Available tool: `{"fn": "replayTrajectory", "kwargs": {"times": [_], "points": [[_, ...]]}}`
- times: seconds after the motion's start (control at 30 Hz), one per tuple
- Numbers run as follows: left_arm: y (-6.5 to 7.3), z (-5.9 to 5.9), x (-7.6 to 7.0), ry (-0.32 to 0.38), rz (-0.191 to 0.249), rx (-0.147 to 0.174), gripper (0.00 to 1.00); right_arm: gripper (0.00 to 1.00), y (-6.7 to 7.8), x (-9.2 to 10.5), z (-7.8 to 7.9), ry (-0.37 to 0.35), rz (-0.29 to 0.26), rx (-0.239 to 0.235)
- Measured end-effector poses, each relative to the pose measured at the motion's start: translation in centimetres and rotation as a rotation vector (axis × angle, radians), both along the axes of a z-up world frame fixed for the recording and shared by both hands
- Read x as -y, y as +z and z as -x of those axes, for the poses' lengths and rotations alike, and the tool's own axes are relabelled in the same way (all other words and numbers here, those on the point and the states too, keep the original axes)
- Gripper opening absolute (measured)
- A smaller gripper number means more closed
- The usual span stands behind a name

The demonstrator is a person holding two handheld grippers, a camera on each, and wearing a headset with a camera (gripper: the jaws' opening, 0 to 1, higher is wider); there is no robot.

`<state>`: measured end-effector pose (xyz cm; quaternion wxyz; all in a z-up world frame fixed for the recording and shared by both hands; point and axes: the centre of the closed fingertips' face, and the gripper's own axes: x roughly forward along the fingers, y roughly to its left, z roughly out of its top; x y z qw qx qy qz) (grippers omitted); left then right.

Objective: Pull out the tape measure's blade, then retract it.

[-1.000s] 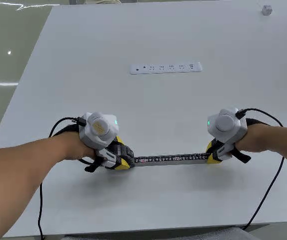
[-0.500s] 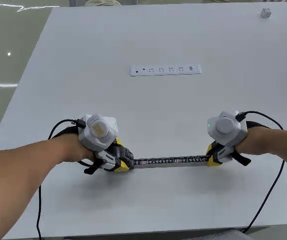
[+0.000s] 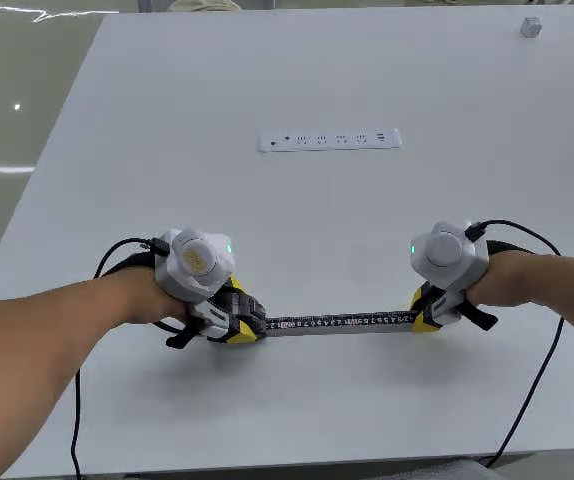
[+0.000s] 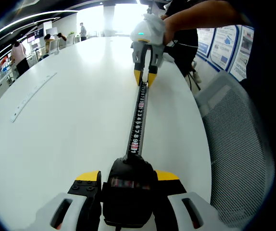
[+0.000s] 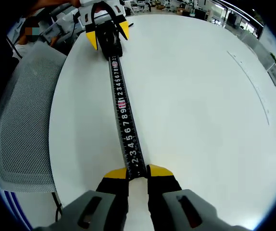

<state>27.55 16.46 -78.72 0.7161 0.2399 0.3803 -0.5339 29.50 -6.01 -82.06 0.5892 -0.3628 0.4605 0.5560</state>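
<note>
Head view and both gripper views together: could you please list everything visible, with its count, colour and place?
table: 1, white, under everything
tape measure case: 1, black and yellow, near edge of the table, clamped in the left tongs
blade: 1, dark with white numerals, pulled out flat along the table between the two tongs
power strip: 1, white, mid-table beyond the blade
small grey object: 1, far right corner of the table; too small to identify
mesh chair: 1, grey, beside the table
cables: 2, black, one trailing from each gripper
left tongs: yellow-tipped, shut on the case
right tongs: yellow-tipped, shut on the blade's end
forearms: 2, bare, at the near edge
</note>
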Motion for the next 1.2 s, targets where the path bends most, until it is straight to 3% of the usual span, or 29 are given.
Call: {"fn": "replayTrajectory", "kwargs": {"times": [0.47,0.7,0.8,0.87,1.0,1.1,1.2], "points": [[0.0,0.1,0.1,0.000,0.002,0.005,0.38,0.14,-0.1,0.0,0.0,0.001,0.029,0.005],[0.2,0.2,0.2,0.005,0.008,0.006,0.39,0.14,0.1,-0.1,0.2,-0.015,0.005,0.013],[0.4,0.4,0.2,0.001,0.008,0.009,0.39,0.15,0.3,-0.2,0.3,-0.045,-0.028,0.008],[0.3,0.5,0.3,-0.010,0.002,0.016,0.39,0.16,0.4,-0.5,0.2,-0.071,-0.089,0.009],[0.2,0.3,0.1,0.006,0.021,0.027,0.39,0.17,0.4,-0.3,0.2,-0.076,-0.103,0.021],[-0.8,0.5,-0.5,-0.034,-0.040,0.040,0.40,0.18,0.3,-0.1,0.0,-0.077,-0.084,0.041],[-0.6,0.2,-0.5,-0.024,-0.030,0.050,0.41,0.23,0.7,0.2,-0.2,-0.096,-0.092,0.058]]}}
